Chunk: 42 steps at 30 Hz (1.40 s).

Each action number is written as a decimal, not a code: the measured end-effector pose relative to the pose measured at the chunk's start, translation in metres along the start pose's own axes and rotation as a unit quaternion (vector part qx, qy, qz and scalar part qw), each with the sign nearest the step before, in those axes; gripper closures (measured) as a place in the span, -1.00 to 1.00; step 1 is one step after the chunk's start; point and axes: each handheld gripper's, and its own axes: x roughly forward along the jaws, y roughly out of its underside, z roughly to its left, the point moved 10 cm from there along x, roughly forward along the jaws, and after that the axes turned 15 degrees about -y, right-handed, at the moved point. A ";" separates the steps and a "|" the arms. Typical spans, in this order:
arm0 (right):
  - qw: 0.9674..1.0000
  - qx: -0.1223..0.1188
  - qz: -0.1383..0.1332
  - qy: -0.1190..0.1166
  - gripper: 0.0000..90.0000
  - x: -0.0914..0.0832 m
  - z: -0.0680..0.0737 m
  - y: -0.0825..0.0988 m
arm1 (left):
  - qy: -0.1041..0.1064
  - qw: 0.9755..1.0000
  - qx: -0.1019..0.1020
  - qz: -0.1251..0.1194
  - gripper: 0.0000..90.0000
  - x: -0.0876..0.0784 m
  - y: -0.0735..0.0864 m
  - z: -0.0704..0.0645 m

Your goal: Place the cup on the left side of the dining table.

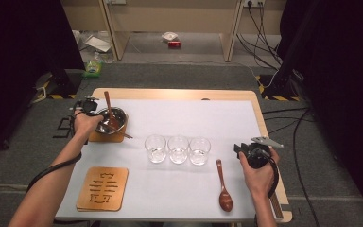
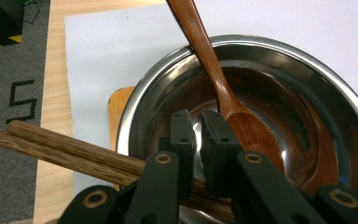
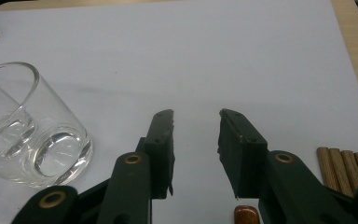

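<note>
A steel bowl (image 1: pixel 118 112) (image 2: pixel 261 44) stands on a wooden coaster (image 1: pixel 105 138) at the table's left. A brown wooden spoon (image 1: pixel 108 101) (image 2: pixel 205 51) leans inside it. Dark chopsticks (image 1: pixel 123 134) (image 2: pixel 65 149) lie across its near side. My left gripper (image 1: pixel 94 111) (image 2: pixel 200 116) is shut, with only a thin slit between its pads and its tips over the bowl's inside, right beside the spoon's scoop. The chopsticks pass under its jaws. My right gripper (image 1: pixel 237 150) (image 3: pixel 196 116) stands open at the table's right, nothing between its fingers.
Three clear glasses (image 1: pixel 178 149) stand in a row mid-table; the nearest (image 3: pixel 51 149) is left of my right gripper. A second wooden spoon (image 1: pixel 224 187) (image 3: pixel 245 215) lies near the front right. Several wooden stick ends (image 3: pixel 345 163) lie to the right. A carved coaster (image 1: pixel 102 188) sits front left.
</note>
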 end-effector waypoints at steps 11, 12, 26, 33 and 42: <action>1.000 0.002 -0.001 0.001 0.46 -0.001 0.000 0.000 | 0.005 1.000 -0.003 -0.027 0.81 -0.016 -0.003 -0.002; 1.000 0.003 -0.003 0.000 0.46 -0.001 0.001 -0.001 | 0.011 0.999 -0.003 -0.035 0.81 -0.024 -0.002 -0.003; 1.000 -0.002 -0.005 0.002 0.46 -0.003 0.003 -0.003 | 0.094 0.994 0.042 -0.039 0.90 -0.068 0.051 -0.058; 1.000 -0.001 -0.004 0.005 0.46 -0.003 0.001 -0.002 | 0.099 0.993 0.047 -0.031 0.93 -0.064 0.057 -0.072; 1.000 0.000 -0.007 0.004 0.46 -0.004 0.001 -0.003 | 0.098 0.993 0.048 -0.033 0.95 -0.060 0.050 -0.083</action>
